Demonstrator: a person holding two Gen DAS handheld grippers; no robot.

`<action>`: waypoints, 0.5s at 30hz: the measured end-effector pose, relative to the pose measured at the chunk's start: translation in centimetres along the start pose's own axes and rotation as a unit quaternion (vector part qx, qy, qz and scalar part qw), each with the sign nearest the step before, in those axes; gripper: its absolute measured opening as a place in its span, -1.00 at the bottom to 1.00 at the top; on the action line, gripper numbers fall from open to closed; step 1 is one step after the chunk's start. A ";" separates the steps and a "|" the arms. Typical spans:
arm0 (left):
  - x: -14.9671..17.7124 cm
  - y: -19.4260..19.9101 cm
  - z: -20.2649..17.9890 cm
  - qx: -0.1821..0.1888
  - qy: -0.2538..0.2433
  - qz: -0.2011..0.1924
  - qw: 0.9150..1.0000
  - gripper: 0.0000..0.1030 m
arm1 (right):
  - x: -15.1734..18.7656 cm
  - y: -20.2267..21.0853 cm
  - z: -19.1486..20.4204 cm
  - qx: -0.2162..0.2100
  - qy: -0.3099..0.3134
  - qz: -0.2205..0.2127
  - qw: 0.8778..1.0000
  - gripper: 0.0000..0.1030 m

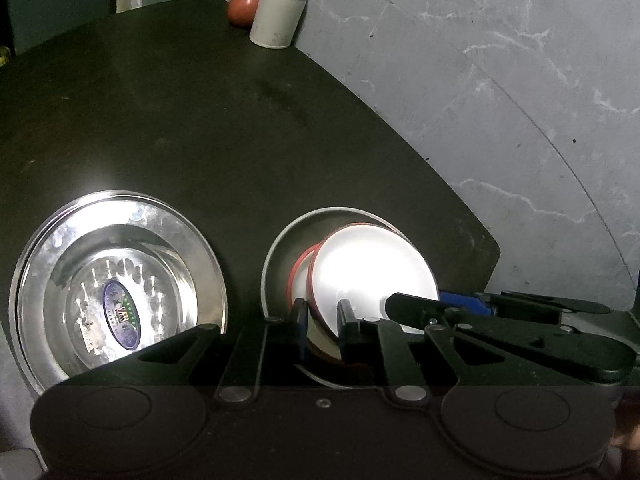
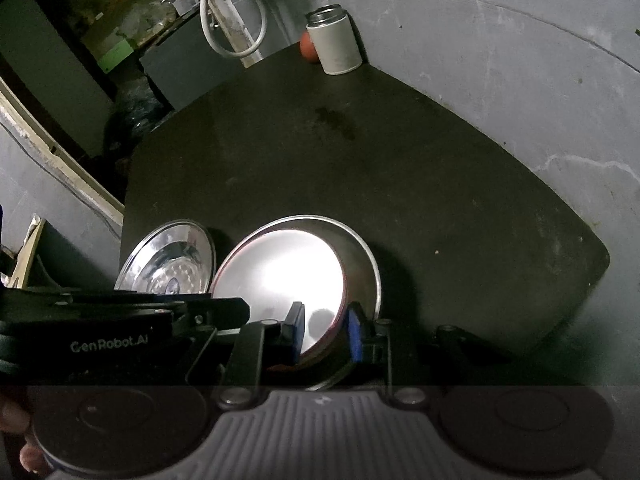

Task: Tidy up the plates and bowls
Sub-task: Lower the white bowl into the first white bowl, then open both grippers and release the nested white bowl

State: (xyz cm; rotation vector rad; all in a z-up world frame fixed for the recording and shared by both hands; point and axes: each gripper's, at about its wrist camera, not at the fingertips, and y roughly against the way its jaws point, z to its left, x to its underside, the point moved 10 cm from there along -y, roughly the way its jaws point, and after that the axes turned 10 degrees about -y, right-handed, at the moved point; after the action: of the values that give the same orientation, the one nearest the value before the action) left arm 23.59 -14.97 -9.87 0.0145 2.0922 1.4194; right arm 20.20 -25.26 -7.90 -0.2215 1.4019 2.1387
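Dark matte counter w/ a rounded edge, grey marbled floor beyond it. Near the front edge sits a shiny stainless-steel plate w/ an oval sticker at its centre; in the right wrist view the same plate shows at left, partly hidden behind the other gripper's body.

Just beside it to the right is a grey metal bowl, and inside that lie white bowls w/ red rims, nested and tilted; at least two red rims show at the left side. In the right wrist view the top white bowl fills most of the grey bowl and glares under the light.

Left gripper: fingers close together, clamped on the near rim of the top white bowl, one finger inside the rim, one outside. Right gripper: also clamped on that bowl's rim, the blue-padded finger outside the red edge, the other one inside. In the left wrist view the right gripper's black linkage comes in from the right, its blue pad by the bowl's right edge. Both grip the same bowl, at diff. points on its rim.

At the far corner of the counter stands a white cylindrical flask w/ an open metal mouth, a red round fruit touching it on the left. A white cable loop hangs behind the counter. Fingertips of a person's hand show at lower left in the right wrist view.
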 end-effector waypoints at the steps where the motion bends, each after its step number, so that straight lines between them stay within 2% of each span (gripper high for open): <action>1: 0.0 0.0 0.0 -0.002 -0.001 0.000 1.000 -0.69 | 0.0 0.0 0.0 0.000 0.001 0.001 1.000 -0.49; 7: 0.1 0.0 0.0 -0.021 -0.003 0.003 1.000 -0.61 | -0.1 -0.1 0.1 0.001 0.012 0.000 1.000 -0.49; 15: 0.1 -0.1 0.2 -0.022 -0.001 0.007 1.000 -0.61 | -0.2 -0.1 0.3 -0.002 0.018 -0.002 1.000 -0.45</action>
State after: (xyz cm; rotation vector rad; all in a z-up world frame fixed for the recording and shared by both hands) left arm 23.61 -14.78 -10.09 0.0129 2.0616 1.4722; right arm 20.47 -25.05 -7.71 -0.2654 1.4149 2.1442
